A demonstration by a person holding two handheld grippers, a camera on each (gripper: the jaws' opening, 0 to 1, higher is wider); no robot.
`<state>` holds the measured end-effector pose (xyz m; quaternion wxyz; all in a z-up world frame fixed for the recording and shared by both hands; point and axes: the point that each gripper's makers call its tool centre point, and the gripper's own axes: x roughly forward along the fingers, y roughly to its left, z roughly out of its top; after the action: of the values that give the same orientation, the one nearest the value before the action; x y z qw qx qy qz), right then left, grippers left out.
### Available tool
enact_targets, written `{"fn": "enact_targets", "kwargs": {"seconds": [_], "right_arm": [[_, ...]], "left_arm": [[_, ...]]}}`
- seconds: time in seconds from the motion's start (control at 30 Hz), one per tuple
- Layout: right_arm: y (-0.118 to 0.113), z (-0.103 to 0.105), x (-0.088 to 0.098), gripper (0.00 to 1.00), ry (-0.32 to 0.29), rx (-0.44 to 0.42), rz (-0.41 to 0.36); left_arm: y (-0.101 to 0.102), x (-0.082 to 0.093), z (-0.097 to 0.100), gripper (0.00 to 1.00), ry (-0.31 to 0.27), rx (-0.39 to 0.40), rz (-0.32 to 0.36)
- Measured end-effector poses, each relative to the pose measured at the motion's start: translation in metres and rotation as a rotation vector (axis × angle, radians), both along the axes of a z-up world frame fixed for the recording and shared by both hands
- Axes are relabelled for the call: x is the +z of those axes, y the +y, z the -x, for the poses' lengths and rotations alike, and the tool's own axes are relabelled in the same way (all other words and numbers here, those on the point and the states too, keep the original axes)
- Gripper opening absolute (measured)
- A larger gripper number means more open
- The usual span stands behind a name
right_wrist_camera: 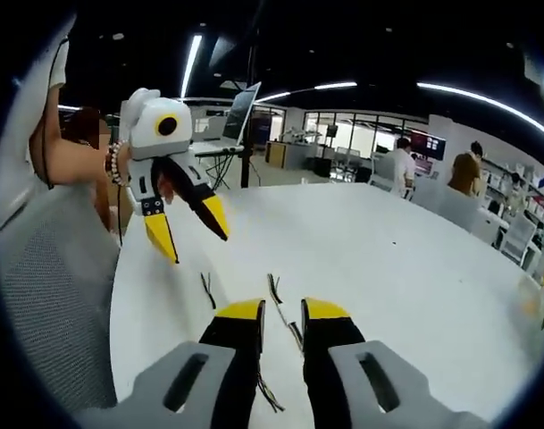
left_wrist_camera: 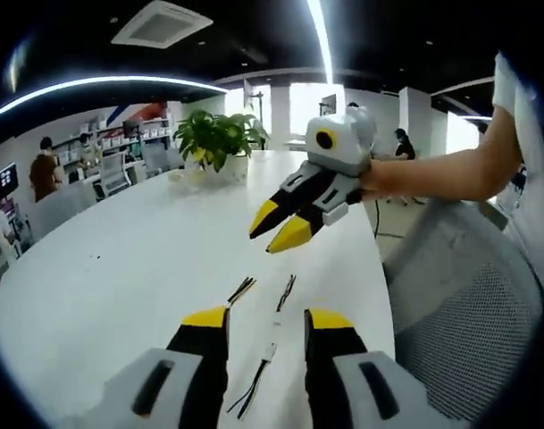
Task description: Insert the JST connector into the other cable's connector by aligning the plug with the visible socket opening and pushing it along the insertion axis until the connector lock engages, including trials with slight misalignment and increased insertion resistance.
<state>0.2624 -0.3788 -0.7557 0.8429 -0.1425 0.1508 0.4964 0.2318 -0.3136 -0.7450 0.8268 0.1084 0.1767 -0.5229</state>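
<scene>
Two thin wire leads lie loose on the round white counter [left_wrist_camera: 120, 268], neither one picked up yet. The longer black-and-white cable with the small white JST connector [left_wrist_camera: 270, 351] partway along it runs between the yellow-tipped fingers of the left gripper [left_wrist_camera: 265, 320], which are spread wide with nothing in them. Just beyond that connector, toward the far side of the counter, lies the second short dark cable [left_wrist_camera: 240, 290], a little apart from the first.

The right gripper [left_wrist_camera: 283, 225] hangs in the air above and beyond the connector, its fingers parted and empty, tilted down toward the leads as if ready to descend. In the right gripper view its own fingers [right_wrist_camera: 281, 310] straddle the same cable [right_wrist_camera: 276, 290], while the left gripper [right_wrist_camera: 189, 234] hovers well off the surface. Both tools look poised to pick up, one cable each; judged so, mating has not begun.

A potted green plant [left_wrist_camera: 216, 138] stands at the counter's far edge, well away from the connector.
</scene>
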Motion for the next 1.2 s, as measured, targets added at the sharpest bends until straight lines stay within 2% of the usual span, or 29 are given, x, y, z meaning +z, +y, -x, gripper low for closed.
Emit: {"fn": "enact_targets", "kwargs": {"seconds": [0.03, 0.1, 0.17, 0.27, 0.47, 0.5, 0.53, 0.57, 0.63, 0.67, 0.8, 0.9, 1.03, 1.1, 1.2], "right_arm": [[0.0, 0.004, -0.009, 0.14, 0.012, 0.018, 0.041], [0.003, 0.006, -0.02, 0.14, 0.025, 0.038, 0.087], [0.005, 0.006, -0.026, 0.14, 0.037, 0.044, 0.093], [0.007, 0.01, -0.034, 0.16, 0.056, 0.06, 0.105], [0.014, 0.015, -0.058, 0.15, 0.09, 0.112, 0.139], [0.016, 0.015, -0.06, 0.15, 0.092, 0.117, 0.139], [0.018, 0.016, -0.064, 0.15, 0.096, 0.131, 0.144], [0.018, 0.018, -0.068, 0.14, 0.101, 0.145, 0.162], [0.016, 0.019, -0.078, 0.14, 0.114, 0.155, 0.195], [0.016, 0.02, -0.079, 0.14, 0.121, 0.159, 0.195], [0.014, 0.02, -0.087, 0.13, 0.14, 0.162, 0.203], [0.013, 0.02, -0.088, 0.12, 0.147, 0.16, 0.198], [0.011, 0.021, -0.092, 0.11, 0.158, 0.165, 0.199], [0.012, 0.023, -0.094, 0.11, 0.165, 0.173, 0.191], [0.014, 0.023, -0.094, 0.1, 0.169, 0.17, 0.174]], "left_arm": [[-0.003, 0.001, 0.0, 0.27, 0.026, 0.011, 0.049], [-0.004, -0.011, -0.004, 0.27, 0.019, 0.0, 0.014], [0.0, -0.03, -0.006, 0.27, 0.039, 0.016, -0.045], [0.003, -0.055, 0.0, 0.28, 0.064, -0.027, -0.133], [0.001, -0.074, -0.004, 0.27, 0.082, -0.022, -0.151], [0.001, -0.075, -0.005, 0.26, 0.073, -0.022, -0.15], [-0.002, -0.071, -0.009, 0.24, 0.011, -0.03, -0.12], [-0.002, -0.072, -0.01, 0.23, 0.01, -0.027, -0.113], [-0.001, -0.076, -0.01, 0.22, 0.078, 0.001, -0.081], [0.0, -0.081, -0.011, 0.22, 0.092, 0.006, -0.079], [0.003, -0.097, -0.008, 0.22, 0.116, -0.003, -0.124], [0.0, -0.099, -0.005, 0.16, 0.145, -0.005, -0.093], [0.0, -0.1, -0.007, 0.12, 0.132, 0.004, -0.092], [-0.001, -0.099, -0.005, 0.12, 0.147, 0.006, -0.078], [-0.001, -0.099, -0.005, 0.1, 0.127, -0.004, -0.087]]}}
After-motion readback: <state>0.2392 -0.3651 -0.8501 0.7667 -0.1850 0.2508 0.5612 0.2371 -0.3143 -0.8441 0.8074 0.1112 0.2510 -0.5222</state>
